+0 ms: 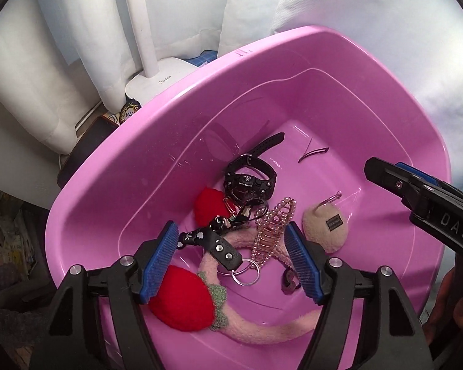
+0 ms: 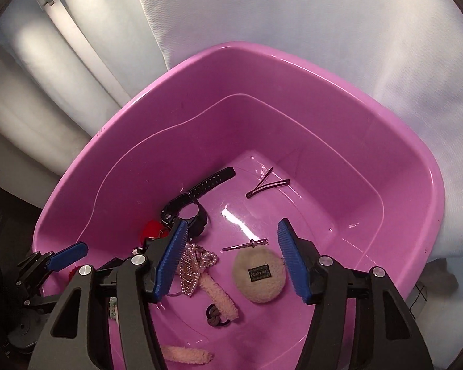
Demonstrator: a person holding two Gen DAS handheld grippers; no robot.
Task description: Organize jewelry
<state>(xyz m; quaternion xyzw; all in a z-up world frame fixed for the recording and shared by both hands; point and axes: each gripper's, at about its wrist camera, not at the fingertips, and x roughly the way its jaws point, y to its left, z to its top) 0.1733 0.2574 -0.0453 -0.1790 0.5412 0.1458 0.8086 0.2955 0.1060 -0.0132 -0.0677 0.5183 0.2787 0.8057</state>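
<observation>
Here, both grippers hang over the pink plastic basin point(image 1: 385, 71), jaws spread wide and holding nothing. Between the left gripper point(image 1: 231, 252) fingers lie the black studded leather key strap point(image 1: 217, 245) and the rose-gold beaded hair claw point(image 1: 270, 231), neither touched by the pads. The round beige fleece hair clip point(image 2: 259, 277) sits between the right gripper point(image 2: 231, 259) fingers, nearer the right pad, apart from both. The black digital wristwatch point(image 1: 250, 182) and dark snap hairpin point(image 2: 267, 186) lie farther in.
</observation>
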